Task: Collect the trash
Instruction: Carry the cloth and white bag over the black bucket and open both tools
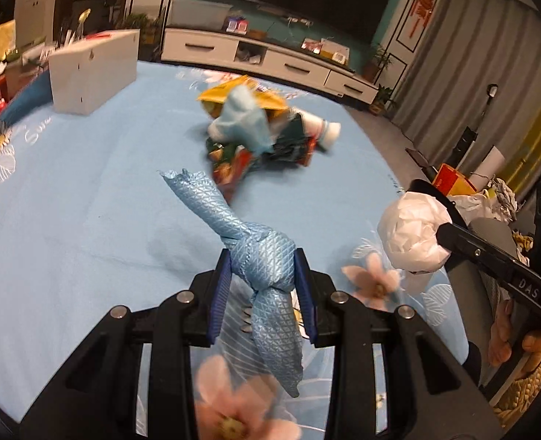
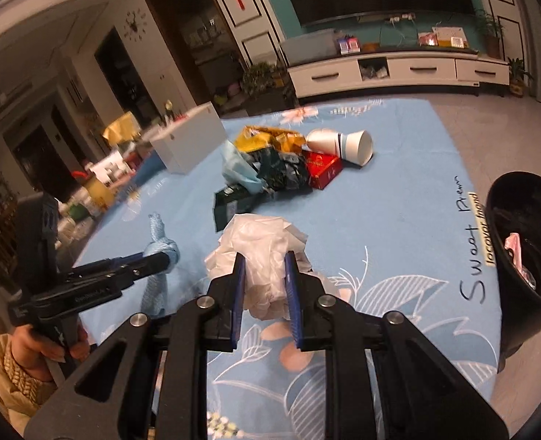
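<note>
Left gripper (image 1: 261, 275) clamped on a knotted blue bag (image 1: 261, 256), pads on the knot, near bottom centre of the left view; ends stick out above and below, clear of the desk (image 1: 87, 201). Right gripper (image 2: 265, 286) closed on a crumpled white wad (image 2: 259, 245), plastic or tissue, can't tell which, bottom centre of the right view

Handling, my read:
- both pieces light and soft, they crush under the pads, no breakage risk
- bag film looks slick; the knot is the thickest part, so that's the place to hold it
- wad is loose; a shallow pinch could shed a layer, so grip through the middle

Remaining pile (image 2: 270, 161) sits mid-desk, centre of the right view: yellow wrapper, dark green packets, red box (image 2: 323, 172), tipped paper cup (image 2: 347, 145). Cup is light but dents, take it by the rim; box is stiff, take it across the narrow sides

Black bin (image 2: 519, 242) at right edge of the right view, something pink inside. White box (image 2: 190, 139) upper left of the pile

Writing: desk cloth reads "Sweet" then a word I can't make out; right gripper body in the left view shows "DAS"
</note>
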Demonstrator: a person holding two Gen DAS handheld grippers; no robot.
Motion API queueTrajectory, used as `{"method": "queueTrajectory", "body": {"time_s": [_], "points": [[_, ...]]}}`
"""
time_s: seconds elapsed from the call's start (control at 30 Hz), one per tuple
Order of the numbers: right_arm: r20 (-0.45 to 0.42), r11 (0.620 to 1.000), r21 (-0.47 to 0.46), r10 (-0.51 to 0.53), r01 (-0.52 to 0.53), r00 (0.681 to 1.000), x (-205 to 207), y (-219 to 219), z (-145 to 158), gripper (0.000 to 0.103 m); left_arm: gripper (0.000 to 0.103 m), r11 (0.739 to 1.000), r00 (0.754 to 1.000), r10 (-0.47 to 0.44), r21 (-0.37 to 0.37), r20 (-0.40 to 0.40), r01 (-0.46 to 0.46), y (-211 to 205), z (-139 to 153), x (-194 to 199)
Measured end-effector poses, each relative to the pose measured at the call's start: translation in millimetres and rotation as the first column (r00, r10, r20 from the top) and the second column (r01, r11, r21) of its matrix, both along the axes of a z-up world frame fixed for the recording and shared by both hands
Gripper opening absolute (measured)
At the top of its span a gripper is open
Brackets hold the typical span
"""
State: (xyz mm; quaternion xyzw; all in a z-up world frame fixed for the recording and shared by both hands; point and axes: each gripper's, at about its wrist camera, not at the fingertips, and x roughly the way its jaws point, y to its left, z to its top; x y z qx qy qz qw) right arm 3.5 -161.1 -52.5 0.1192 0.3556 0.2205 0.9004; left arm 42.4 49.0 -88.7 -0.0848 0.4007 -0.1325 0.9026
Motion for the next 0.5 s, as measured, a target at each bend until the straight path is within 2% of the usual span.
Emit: {"method": "queueTrajectory", "body": {"time_s": [0.2, 0.5], "points": [[0.028, 1.0, 0.026, -0.018, 0.017, 0.999, -23.6, -9.7, 5.8, 0.022, 0.035, 0.999, 0.998, -0.036, 0.01, 0.053, 0.035, -22.2, 10.8, -23.4], [0.017, 0.997, 0.069, -0.041, 0.04, 0.999, -53.0, -18.4, -4.9, 0.022, 0.035, 0.999, 0.997, -0.052, 0.015, 0.051, 0.051, -33.5, 4.5, -44.2]]}}
